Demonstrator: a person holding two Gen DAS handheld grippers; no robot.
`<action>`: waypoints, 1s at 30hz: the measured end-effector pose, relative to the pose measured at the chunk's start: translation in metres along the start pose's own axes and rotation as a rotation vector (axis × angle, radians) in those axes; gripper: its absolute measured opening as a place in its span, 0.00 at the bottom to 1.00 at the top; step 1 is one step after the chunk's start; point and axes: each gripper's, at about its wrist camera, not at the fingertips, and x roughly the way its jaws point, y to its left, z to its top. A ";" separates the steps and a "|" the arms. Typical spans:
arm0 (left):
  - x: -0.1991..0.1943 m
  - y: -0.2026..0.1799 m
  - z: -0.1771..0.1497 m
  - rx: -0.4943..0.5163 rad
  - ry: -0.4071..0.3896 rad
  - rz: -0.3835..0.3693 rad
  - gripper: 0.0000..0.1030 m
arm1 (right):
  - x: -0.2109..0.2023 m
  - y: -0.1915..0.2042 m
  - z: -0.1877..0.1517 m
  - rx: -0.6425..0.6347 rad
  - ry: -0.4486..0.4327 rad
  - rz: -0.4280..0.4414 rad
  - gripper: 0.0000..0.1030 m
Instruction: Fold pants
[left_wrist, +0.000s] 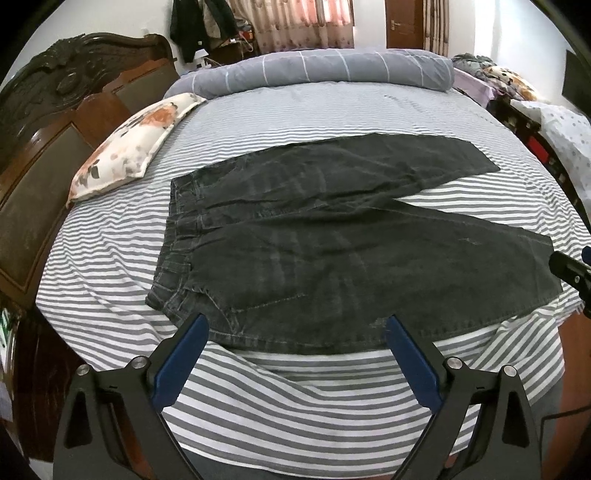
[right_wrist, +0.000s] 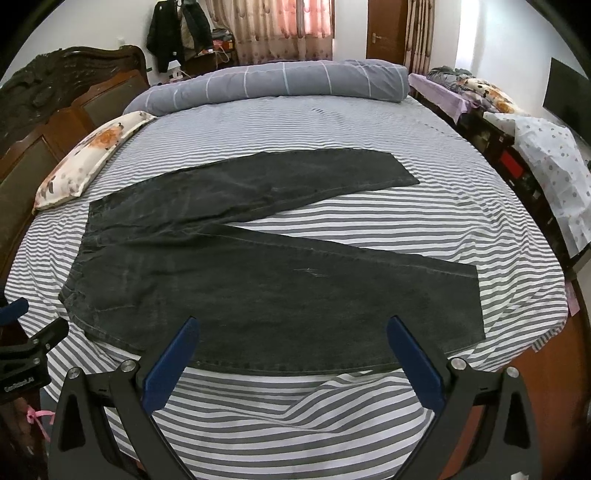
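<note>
Dark grey jeans (left_wrist: 314, 229) lie flat on the striped bed (left_wrist: 258, 398), waistband to the left, both legs spread apart in a V toward the right. They also show in the right wrist view (right_wrist: 258, 280). My left gripper (left_wrist: 295, 328) is open and empty, hovering above the near edge of the jeans close to the waist. My right gripper (right_wrist: 291, 328) is open and empty above the near leg's lower edge. The right gripper also shows at the right edge of the left wrist view (left_wrist: 572, 273), and the left gripper at the left edge of the right wrist view (right_wrist: 26, 339).
A floral pillow (left_wrist: 133, 147) lies left of the waistband by the dark wooden headboard (left_wrist: 55, 122). A rolled grey duvet (left_wrist: 325, 70) lies along the far side of the bed. A second bed with bedding (right_wrist: 517, 122) stands to the right.
</note>
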 end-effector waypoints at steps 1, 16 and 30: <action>0.000 0.000 0.000 -0.002 -0.002 0.000 0.93 | 0.000 0.000 0.000 -0.001 0.000 -0.003 0.97; 0.001 -0.002 0.000 0.002 0.000 -0.002 0.93 | 0.002 0.000 0.000 -0.003 0.001 -0.007 0.97; -0.007 -0.007 0.000 0.026 -0.022 0.025 0.93 | 0.001 0.001 -0.001 -0.012 -0.003 0.002 0.97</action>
